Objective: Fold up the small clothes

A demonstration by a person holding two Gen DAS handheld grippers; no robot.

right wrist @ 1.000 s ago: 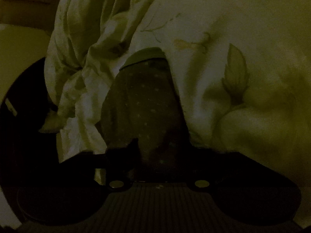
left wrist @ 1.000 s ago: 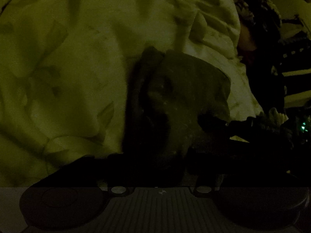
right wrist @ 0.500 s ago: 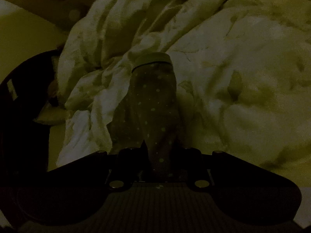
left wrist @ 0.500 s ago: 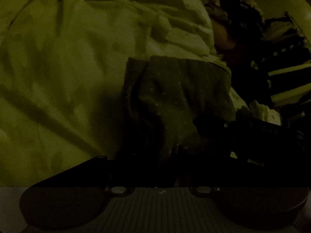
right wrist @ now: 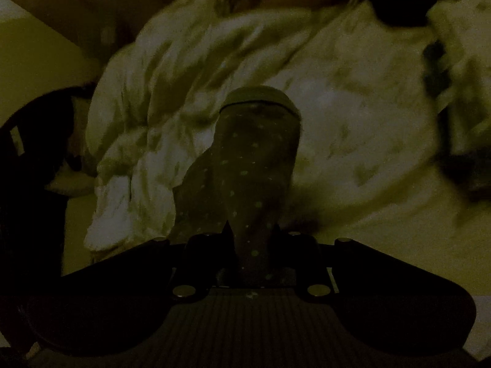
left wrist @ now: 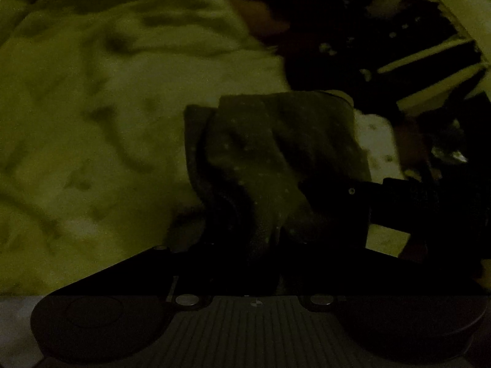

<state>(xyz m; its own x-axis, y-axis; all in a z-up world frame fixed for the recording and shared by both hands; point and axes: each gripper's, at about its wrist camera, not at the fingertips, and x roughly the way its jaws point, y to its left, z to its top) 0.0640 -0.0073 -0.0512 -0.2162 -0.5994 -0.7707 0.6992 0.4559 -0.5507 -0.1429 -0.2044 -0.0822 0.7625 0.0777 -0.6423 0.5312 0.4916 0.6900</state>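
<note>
The scene is very dark. A small dark garment with pale dots [left wrist: 276, 153] hangs between both grippers above a rumpled pale bedsheet [left wrist: 92, 122]. My left gripper [left wrist: 254, 251] is shut on its near edge. My right gripper [right wrist: 251, 245] is shut on the other end, where the garment [right wrist: 251, 159] stands up with a lighter band at its top. The right gripper's dark body [left wrist: 399, 205] shows at the right of the left wrist view, touching the cloth.
The leaf-printed sheet [right wrist: 353, 107] fills most of both views. Dark clutter and pale slats [left wrist: 429, 55] lie at the upper right of the left wrist view. A dark round object [right wrist: 33, 168] sits at the left in the right wrist view.
Both grippers have lifted the dotted garment up off the sheet and drawn back from the bed. The garment now hangs more stretched between them.
</note>
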